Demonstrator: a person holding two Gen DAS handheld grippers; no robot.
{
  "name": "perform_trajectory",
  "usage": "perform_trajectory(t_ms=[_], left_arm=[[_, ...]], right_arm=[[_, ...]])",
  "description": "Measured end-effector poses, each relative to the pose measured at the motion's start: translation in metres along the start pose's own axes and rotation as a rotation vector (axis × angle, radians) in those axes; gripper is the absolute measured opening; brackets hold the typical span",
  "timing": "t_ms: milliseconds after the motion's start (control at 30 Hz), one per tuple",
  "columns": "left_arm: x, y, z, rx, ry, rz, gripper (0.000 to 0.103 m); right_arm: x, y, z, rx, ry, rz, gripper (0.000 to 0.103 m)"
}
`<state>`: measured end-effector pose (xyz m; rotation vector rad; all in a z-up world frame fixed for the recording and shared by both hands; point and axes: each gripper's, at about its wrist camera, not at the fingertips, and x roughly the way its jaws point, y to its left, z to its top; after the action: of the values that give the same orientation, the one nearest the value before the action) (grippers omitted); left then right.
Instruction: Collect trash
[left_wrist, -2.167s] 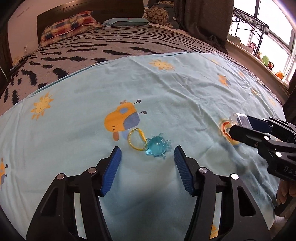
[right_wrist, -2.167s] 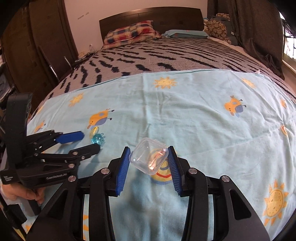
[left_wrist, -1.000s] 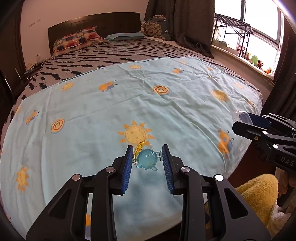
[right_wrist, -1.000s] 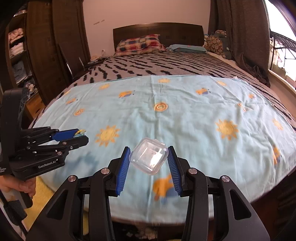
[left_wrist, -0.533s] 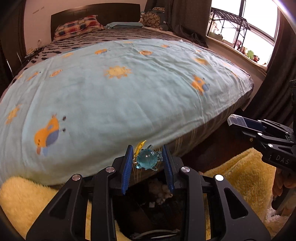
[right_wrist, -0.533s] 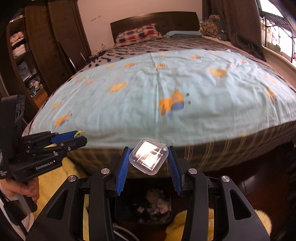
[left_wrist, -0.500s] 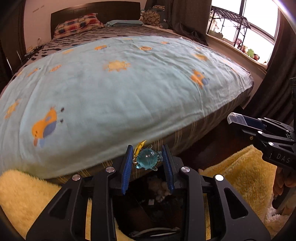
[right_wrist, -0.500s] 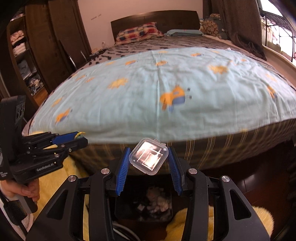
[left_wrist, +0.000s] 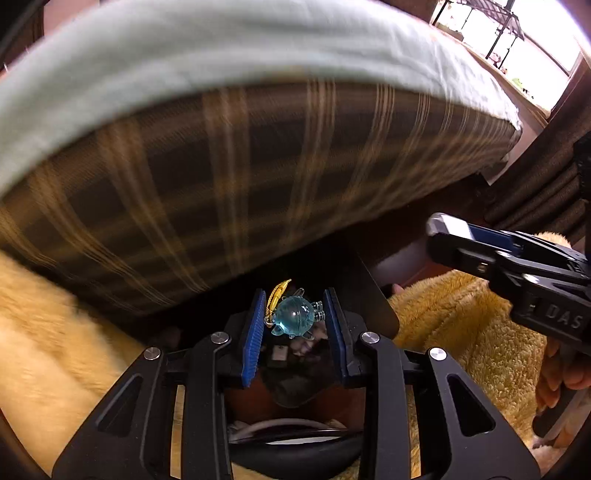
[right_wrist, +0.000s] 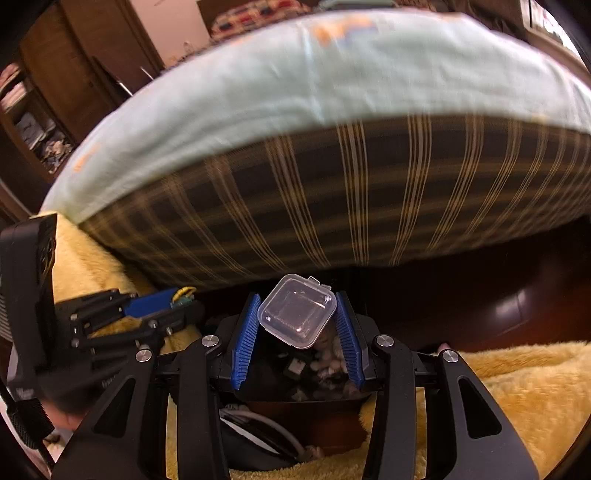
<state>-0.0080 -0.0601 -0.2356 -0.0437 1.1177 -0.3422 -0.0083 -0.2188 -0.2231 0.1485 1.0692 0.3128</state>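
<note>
My left gripper is shut on a small blue translucent toy charm with a yellow loop, held above a dark trash bin on the floor by the bed. My right gripper is shut on a small clear plastic box, held over the same bin, which holds several scraps. The right gripper also shows at the right of the left wrist view, and the left gripper at the left of the right wrist view.
The bed's plaid mattress side under a light blue sheet rises just behind the bin. A yellow fluffy rug lies on a dark wood floor. White cables lie near the bin. A wardrobe stands at left.
Both grippers have dropped from bed height and tilted down towards the bin beside the bed, each still holding its item. The bed now fills the upper view.
</note>
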Motion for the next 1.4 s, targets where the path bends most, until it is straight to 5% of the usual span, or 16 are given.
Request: perform_trajectory(t_ms=[267, 500, 567, 633, 733, 867, 1033, 1400], left_arm=[[0.045, 0.008, -0.005, -0.052, 0.110, -0.045, 0.030], [0.051, 0.005, -0.005, -0.047, 0.130, -0.047, 0.030], [0.049, 0.007, -0.005, -0.051, 0.128, -0.037, 0.039], [0.044, 0.007, -0.005, -0.051, 0.114, -0.031, 0.046], [0.036, 0.006, -0.003, -0.041, 0.085, -0.025, 0.053], [0.007, 0.009, 0.008, -0.036, 0.009, -0.009, 0.065], [-0.071, 0.018, 0.033, -0.026, -0.216, 0.041, 0.094], [-0.198, 0.022, 0.081, -0.003, -0.534, 0.164, 0.095]], right_arm=[[0.054, -0.015, -0.004, 0.071, 0.121, 0.008, 0.042], [0.060, -0.017, -0.002, 0.067, 0.120, 0.007, 0.043], [0.057, -0.018, 0.001, 0.075, 0.110, 0.002, 0.046], [0.052, -0.021, 0.004, 0.086, 0.095, -0.003, 0.063], [0.042, -0.024, 0.007, 0.097, 0.073, -0.008, 0.066], [0.013, -0.028, 0.013, 0.106, 0.001, -0.019, 0.073], [-0.043, -0.024, 0.029, 0.063, -0.134, -0.081, 0.100], [-0.173, 0.010, 0.068, -0.017, -0.472, -0.265, 0.100]])
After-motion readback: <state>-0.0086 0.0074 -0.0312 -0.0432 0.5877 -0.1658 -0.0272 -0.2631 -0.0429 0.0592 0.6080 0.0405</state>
